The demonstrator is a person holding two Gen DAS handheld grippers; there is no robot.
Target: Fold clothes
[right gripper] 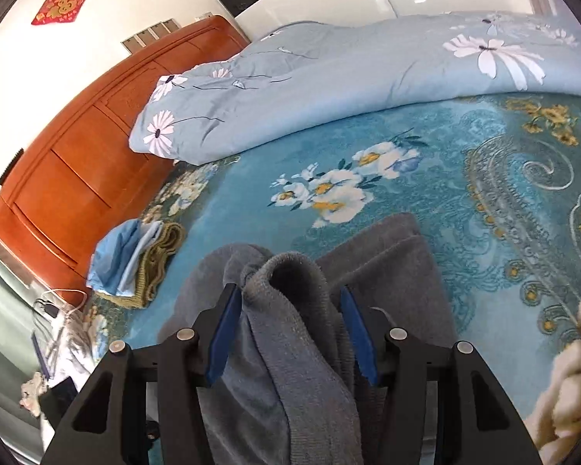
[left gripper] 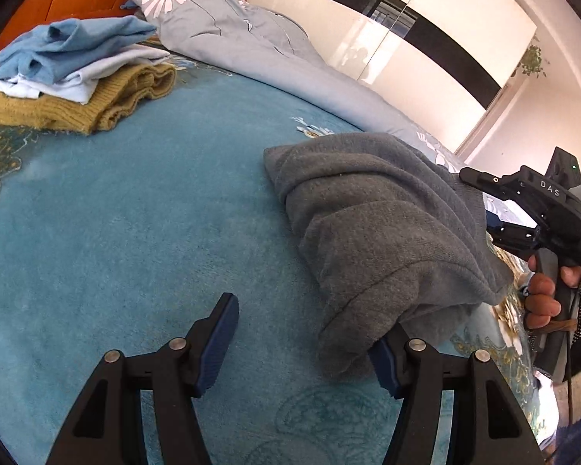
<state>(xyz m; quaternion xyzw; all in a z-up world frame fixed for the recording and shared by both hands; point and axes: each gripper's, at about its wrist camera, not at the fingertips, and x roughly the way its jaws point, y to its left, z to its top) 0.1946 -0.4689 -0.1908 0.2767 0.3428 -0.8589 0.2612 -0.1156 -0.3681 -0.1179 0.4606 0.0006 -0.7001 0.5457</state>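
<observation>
A grey knitted garment [left gripper: 379,232] lies partly folded on the blue bed blanket [left gripper: 135,232]. My left gripper [left gripper: 310,341] is open just in front of it; the garment's near end drapes over its right finger [left gripper: 383,364]. My right gripper [right gripper: 288,329] has its jaws wide apart with a thick bunch of the grey garment [right gripper: 290,310] between the blue pads. In the left wrist view the right gripper [left gripper: 484,209] sits at the garment's far right side, its fingertips hidden behind the cloth.
A pile of folded clothes [left gripper: 77,73], blue and white on a mustard knit, sits at the far left of the bed [right gripper: 135,263]. A floral duvet [right gripper: 329,77] lies along the back. A wooden headboard [right gripper: 77,162] stands left. A cream fluffy item [right gripper: 569,368] lies right.
</observation>
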